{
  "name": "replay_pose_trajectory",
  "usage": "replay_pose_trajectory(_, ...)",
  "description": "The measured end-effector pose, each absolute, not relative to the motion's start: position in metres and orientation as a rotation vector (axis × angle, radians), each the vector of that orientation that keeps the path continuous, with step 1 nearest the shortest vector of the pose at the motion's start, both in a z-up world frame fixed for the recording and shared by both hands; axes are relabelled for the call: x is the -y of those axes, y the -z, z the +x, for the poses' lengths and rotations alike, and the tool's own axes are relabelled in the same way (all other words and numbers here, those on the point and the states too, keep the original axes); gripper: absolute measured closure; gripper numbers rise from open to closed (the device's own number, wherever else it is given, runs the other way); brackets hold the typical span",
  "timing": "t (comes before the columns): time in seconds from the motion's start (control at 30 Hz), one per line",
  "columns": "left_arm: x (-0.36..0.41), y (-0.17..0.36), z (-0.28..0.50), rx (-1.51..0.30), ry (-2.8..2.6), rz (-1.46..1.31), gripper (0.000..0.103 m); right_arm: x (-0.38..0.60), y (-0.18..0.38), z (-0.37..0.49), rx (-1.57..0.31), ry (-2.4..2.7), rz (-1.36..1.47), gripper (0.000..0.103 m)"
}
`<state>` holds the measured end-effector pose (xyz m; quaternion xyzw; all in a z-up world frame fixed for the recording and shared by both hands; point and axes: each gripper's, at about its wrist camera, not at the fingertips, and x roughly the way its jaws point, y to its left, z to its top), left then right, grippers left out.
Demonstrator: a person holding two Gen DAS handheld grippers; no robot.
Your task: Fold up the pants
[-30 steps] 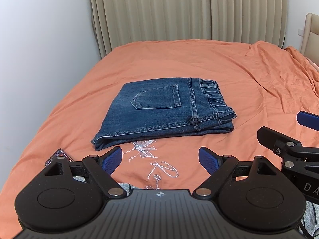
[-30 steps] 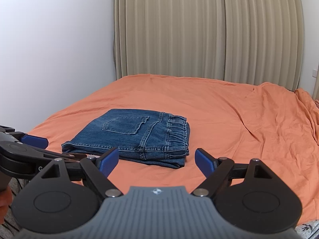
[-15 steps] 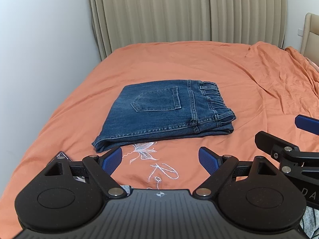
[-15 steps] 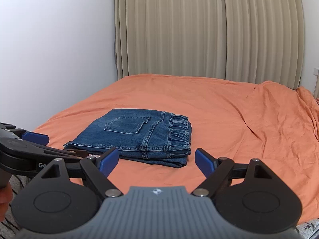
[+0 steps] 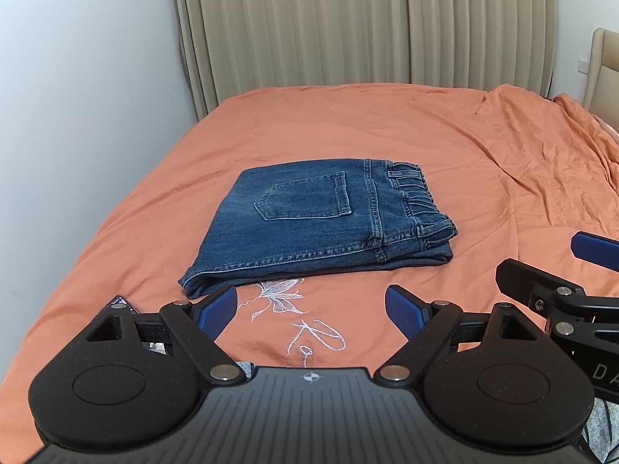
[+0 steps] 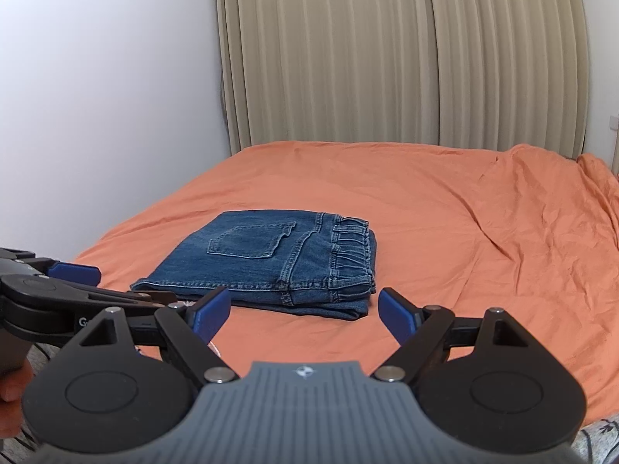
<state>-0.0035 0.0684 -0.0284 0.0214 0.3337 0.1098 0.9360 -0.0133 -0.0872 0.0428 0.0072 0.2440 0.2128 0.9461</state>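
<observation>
Both tools are wide and empty, left tool point(image 5: 309, 307) and right tool point(image 6: 303, 311) pulled back slightly farther from the jeans point(image 5: 321, 228) than a second ago. Jeans lie folded, untouched, mid-bed point(image 5: 483, 162); task looks done, tools retreating.

Folded jeans point(image 6: 271, 263) on orange bedsheet point(image 6: 445, 208) — right claw point(image 6: 303, 311) agape (empty).

Your left camera looks along its fingers from the bed's point(image 5: 445, 147) near edge, toward the curtain point(image 5: 348, 27). Your right camera sits just beside it, lower, facing likewise. Both share the jeans point(image 5: 321, 228), bed and curtain.
</observation>
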Motion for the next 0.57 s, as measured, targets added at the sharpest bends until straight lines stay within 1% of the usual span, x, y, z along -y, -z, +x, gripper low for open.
replay_pose_trajectory(0.57, -0.0604, 0.0286, -0.0038, -0.687, -0.223, 0.067, 0.003, 0.0925, -0.0428, -0.0146, -0.500, -0.433, 0.024, 0.023)
